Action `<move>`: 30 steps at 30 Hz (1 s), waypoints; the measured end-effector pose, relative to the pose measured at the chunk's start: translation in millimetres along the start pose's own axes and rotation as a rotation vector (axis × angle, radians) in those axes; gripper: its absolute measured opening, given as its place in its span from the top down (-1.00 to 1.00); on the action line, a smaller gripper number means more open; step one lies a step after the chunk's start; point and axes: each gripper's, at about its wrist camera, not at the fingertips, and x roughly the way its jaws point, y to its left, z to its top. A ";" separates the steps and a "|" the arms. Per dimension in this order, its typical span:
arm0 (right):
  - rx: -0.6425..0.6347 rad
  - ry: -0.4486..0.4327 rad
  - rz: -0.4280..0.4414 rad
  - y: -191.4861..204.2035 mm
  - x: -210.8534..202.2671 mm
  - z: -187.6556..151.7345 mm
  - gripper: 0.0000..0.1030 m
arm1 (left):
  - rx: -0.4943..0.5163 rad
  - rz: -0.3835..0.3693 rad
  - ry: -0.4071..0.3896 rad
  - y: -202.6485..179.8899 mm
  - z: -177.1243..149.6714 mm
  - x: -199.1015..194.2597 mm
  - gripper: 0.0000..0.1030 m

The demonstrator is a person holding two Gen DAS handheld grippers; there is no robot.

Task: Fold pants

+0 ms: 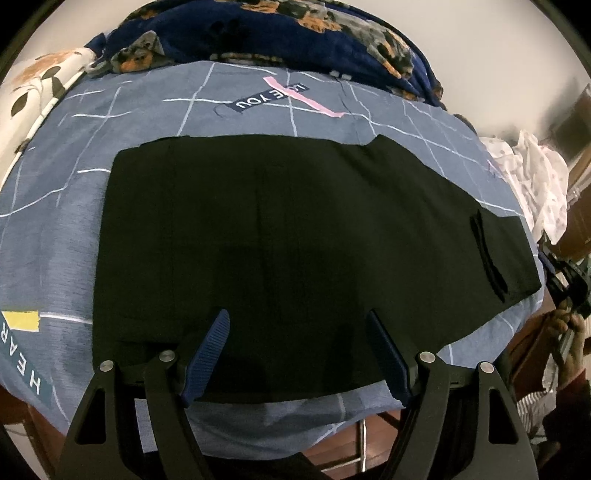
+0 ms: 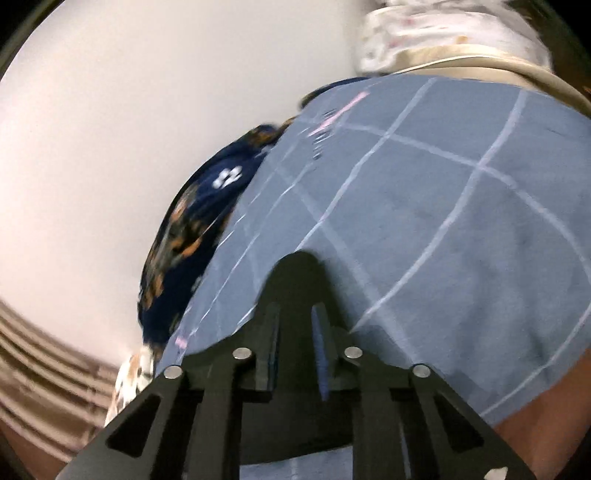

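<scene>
On the left gripper, two blue fingers spread wide apart, with nothing pinched between them. Hanging just over the near edge of the black pants, tips pointing down at the cloth. Hard to tell whether touching or not.

Pants lying flat and smooth in the middle of the bed, on a blue sheet with thin white lines in squares. Stretched from the left side across to the right, with a narrow pocket slit near the right end. Right end close to the edge of the bed.

On the right gripper, two fingers pulled close together, with only a thin gap. Black cloth of the pants in that gap, so pinching a bit of it, as far as the blur shows. A black point of cloth sticking out past the tips, over the blue sheet.

Seen from the left camera, that same gripper far off at the right edge, beside the end of the pants, with a hand around its handle.

Farther out: a dark blue blanket with orange patches, bunched up at the far side of the bed and touching the sheet. A white pillow with brown flowers at the far left corner. A crumpled white cloth at the right side. A pale wall behind everything.
</scene>
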 end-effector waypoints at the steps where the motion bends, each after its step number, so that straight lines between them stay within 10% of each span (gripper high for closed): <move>1: 0.003 -0.002 0.001 -1.5 0.3 1.5 0.70 | 0.002 0.000 0.001 -0.8 0.3 0.1 -0.48; 20: -0.288 0.184 -0.242 44.3 95.1 20.1 0.78 | -0.005 0.016 0.029 -6.2 -3.2 1.8 -0.48; 30: -0.198 0.132 -0.133 28.3 76.0 20.1 0.82 | 0.002 0.009 0.028 -8.7 -3.6 2.3 -0.50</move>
